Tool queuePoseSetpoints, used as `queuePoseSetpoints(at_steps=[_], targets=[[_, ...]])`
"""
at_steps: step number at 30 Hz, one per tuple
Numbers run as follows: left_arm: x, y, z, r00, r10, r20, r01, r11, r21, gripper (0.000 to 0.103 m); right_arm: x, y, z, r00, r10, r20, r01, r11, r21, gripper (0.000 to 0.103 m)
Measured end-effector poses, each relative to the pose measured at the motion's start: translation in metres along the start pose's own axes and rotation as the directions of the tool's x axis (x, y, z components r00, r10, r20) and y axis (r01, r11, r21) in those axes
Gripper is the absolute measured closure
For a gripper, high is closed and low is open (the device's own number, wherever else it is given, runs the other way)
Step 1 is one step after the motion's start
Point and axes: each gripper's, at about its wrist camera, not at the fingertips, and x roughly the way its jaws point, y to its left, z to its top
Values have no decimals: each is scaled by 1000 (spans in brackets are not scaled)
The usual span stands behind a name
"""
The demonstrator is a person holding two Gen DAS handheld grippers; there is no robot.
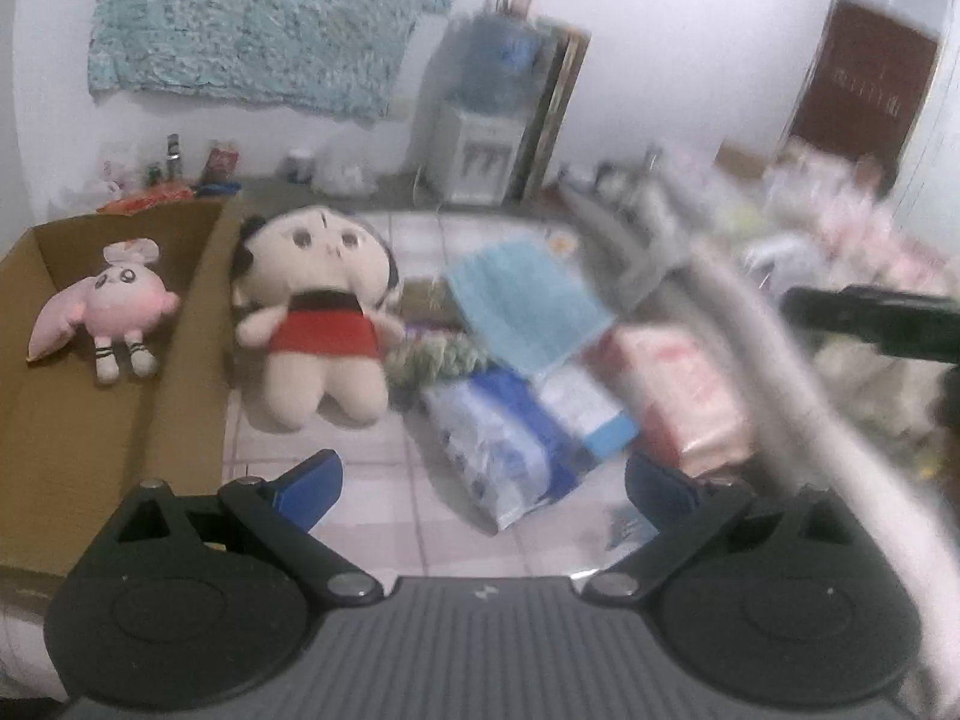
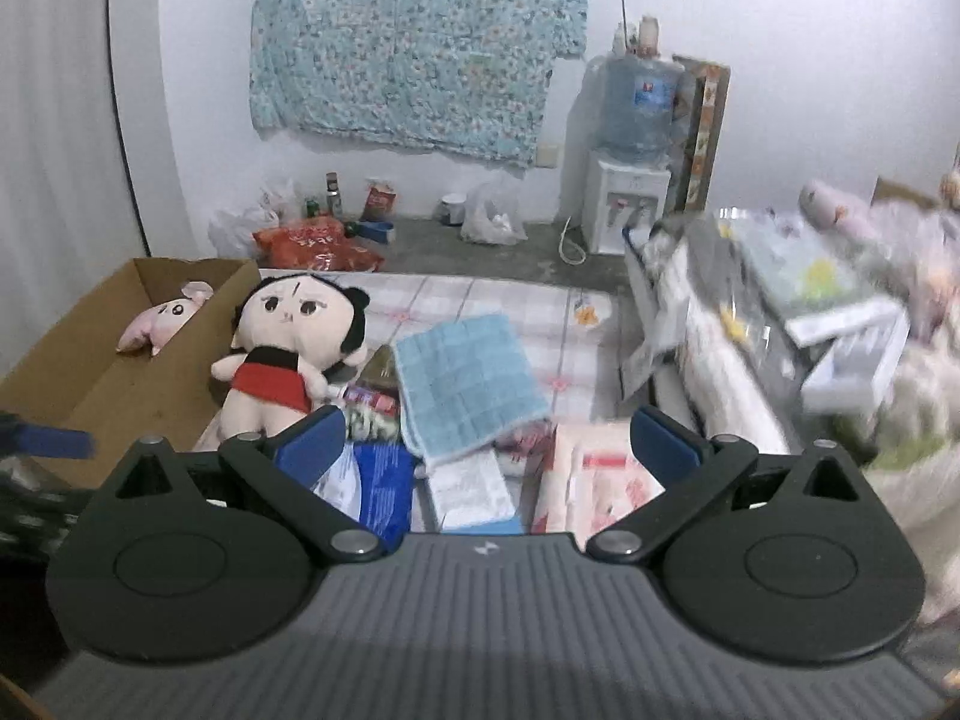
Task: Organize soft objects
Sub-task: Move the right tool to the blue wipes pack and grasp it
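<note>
Both grippers are held above a tiled floor mat (image 2: 480, 300), and nothing is gripped by either one. The left gripper (image 1: 483, 486) is seen with its blue fingers (image 1: 312, 480) spread wide apart, with only floor and packets between them. The right gripper (image 2: 486, 444) is also held wide open, and its blue fingers (image 2: 663, 444) touch nothing.

A brown cardboard box (image 1: 90, 420) is placed at the left of the mat. A small pink bunny plush (image 1: 117, 306) is laid inside it on its back (only its head is seen over the box wall in the right wrist view (image 2: 165, 321)).

Just beside the box, outside it, a bigger doll plush with black hair and a red dress (image 1: 321, 312) is laid on the mat (image 2: 288, 348), its head near the box wall. A light blue quilted cloth (image 1: 528, 306) is spread over a pile of packets to the right of the doll (image 2: 465, 381). Under and beside the cloth, a blue and white plastic packet (image 1: 504, 438) and a pink and white packet (image 1: 684, 396) are seen. A fuzzy green and white thing (image 1: 438, 357) is tucked between the doll and the blue packet; what it is cannot be told.

At the back wall, a water dispenser with a big blue bottle (image 2: 636, 180) is stood, and a flowery blue cloth (image 2: 414, 42) is hung up. The right side of both views is blurred, so the heap there cannot be made out.
</note>
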Motion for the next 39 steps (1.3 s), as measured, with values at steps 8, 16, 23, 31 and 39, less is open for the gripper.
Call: queuePoseSetpoints(at_steps=[8,16,23,31,39], targets=[[75,-31,-4,987,140,-79,-127,981,144,6,73,-2,-60,982,148,-116,-130,980,149,1],[122,-24,1,978,117,-171,-95,987,131,21,160,2,-74,930,325,-169,-252,903,349,20],[151,-19,6,970,61,-235,-38,994,99,32,218,8,-77,879,418,-229,-284,845,454,52],[162,-17,8,962,-38,-272,57,997,61,35,246,9,-81,857,442,-263,-271,823,500,55],[157,-27,10,964,-84,-252,115,987,111,28,250,0,-82,844,472,-255,-278,791,545,52]])
